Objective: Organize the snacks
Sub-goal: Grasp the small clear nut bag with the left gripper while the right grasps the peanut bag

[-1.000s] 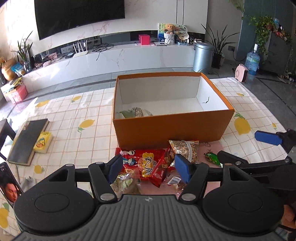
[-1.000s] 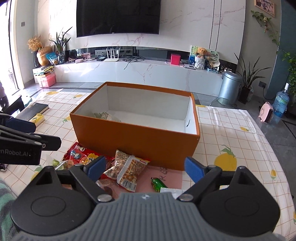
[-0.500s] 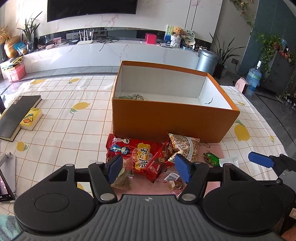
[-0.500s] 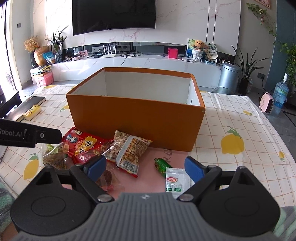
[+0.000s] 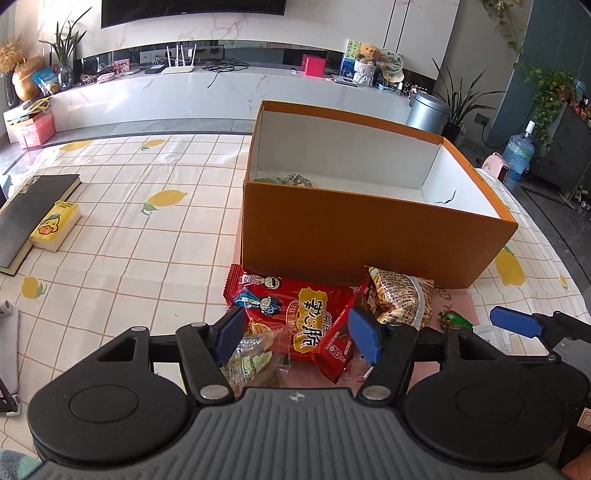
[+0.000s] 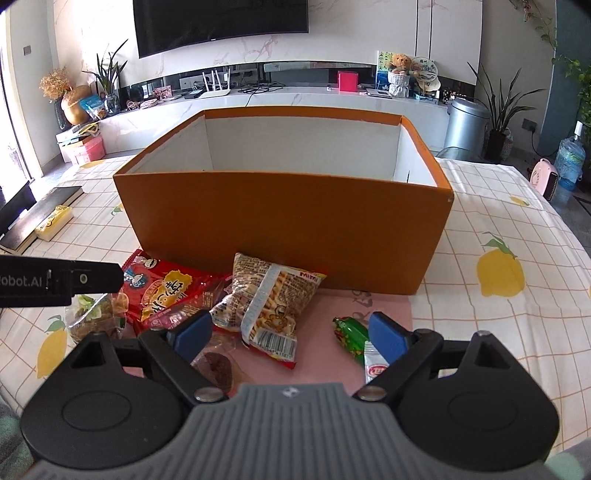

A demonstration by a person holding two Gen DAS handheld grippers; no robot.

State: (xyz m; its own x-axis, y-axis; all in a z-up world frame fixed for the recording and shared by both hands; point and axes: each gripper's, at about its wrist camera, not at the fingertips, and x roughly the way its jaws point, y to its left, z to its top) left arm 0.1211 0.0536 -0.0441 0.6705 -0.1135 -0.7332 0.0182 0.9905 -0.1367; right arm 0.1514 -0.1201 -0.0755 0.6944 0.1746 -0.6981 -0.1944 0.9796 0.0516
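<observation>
Moved: both grippers have dropped lower and closer to the snack pile since a second ago.
Box: orange cardboard box (image 6: 284,229), white inside, long axis 9-to-3 o'clock.
Surface: lemon-print checked tablecloth (image 5: 147,236); marble TV wall at 12 o'clock.
Snacks: glossy red packet (image 5: 306,314) and crinkly peanut bag (image 6: 266,306) at the box's 6 o'clock.
Left gripper (image 5: 299,332): spread over the red packet.
Right gripper (image 6: 291,332): spread, holding nothing.

A home living room — a large wall-mounted television (image 6: 221,22) fills the upper middle of the right wrist view, above a long white marble media console (image 6: 295,101) carrying a router (image 6: 215,90), a teddy bear (image 6: 399,62) and potted plants (image 6: 496,99). At the far right stands a water bottle (image 6: 570,162) — the foreground table wears a lemon-print cloth (image 6: 500,271).
</observation>
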